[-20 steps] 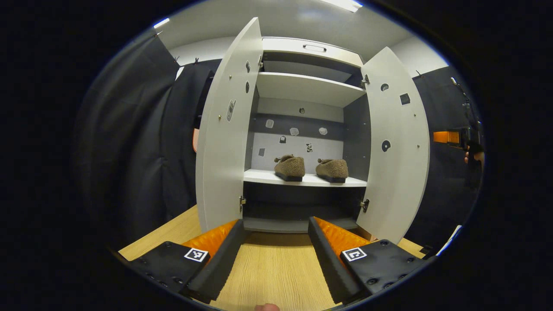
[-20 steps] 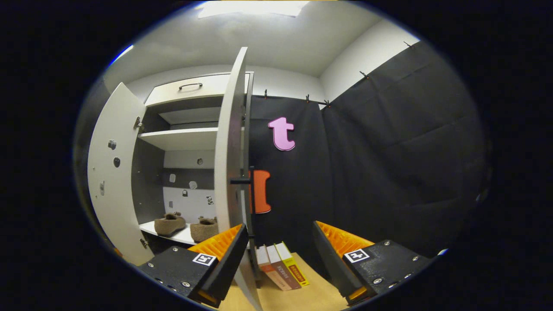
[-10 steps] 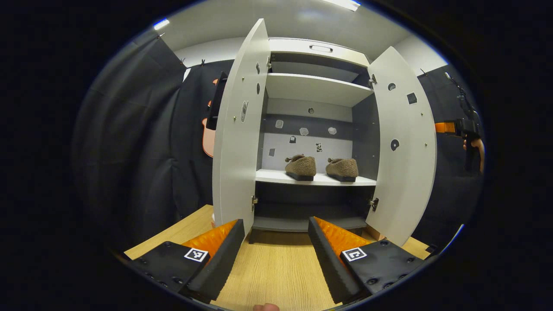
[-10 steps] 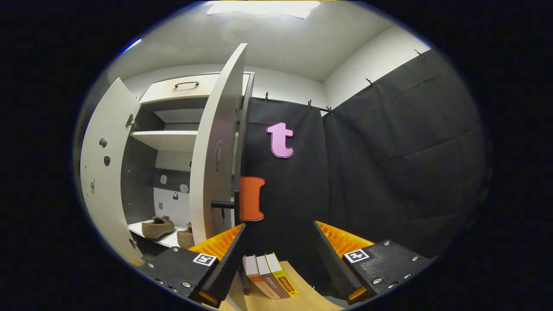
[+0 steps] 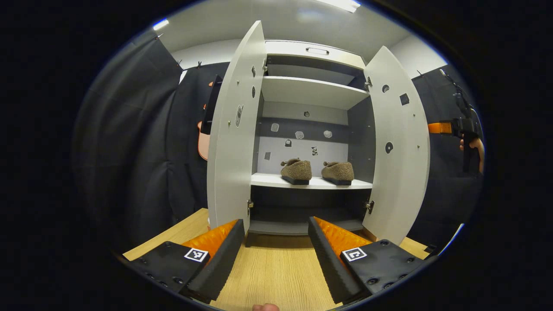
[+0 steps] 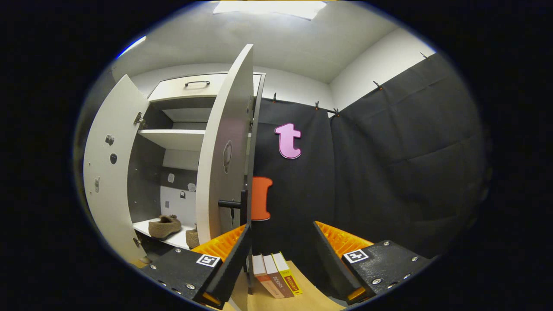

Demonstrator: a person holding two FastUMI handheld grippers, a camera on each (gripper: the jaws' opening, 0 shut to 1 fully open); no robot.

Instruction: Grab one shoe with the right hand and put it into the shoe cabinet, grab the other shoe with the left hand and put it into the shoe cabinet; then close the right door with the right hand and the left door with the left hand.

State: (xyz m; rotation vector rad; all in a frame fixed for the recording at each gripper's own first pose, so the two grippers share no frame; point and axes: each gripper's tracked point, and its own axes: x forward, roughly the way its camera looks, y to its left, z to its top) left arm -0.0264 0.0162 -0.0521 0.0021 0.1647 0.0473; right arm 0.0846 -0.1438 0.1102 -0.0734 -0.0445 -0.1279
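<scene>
Two brown fuzzy shoes point(image 5: 296, 171) point(image 5: 337, 172) sit side by side on the lower shelf of the white shoe cabinet point(image 5: 313, 93), both doors standing open. My left gripper point(image 5: 273, 255) is open over the wooden floor, in front of the cabinet and apart from it. The left door point(image 5: 231, 142) and the right door point(image 5: 399, 147) flank the shelves. In the right gripper view, my right gripper point(image 6: 281, 259) is open just outside the right door point(image 6: 222, 147), whose black handle point(image 6: 235, 204) is just above its left finger. One shoe point(image 6: 164, 226) shows past that door.
Three books point(image 6: 276, 280) lean on the floor behind the right door. Black cloth walls close in on both sides. A hand holding the other gripper point(image 5: 464, 129) shows at far right in the left gripper view. Wooden floor point(image 5: 272, 276) lies before the cabinet.
The left gripper view shifted slightly; the cabinet sits a little left and farther than half a second ago. The right gripper has swung so the right door's handle sits closer to its left finger.
</scene>
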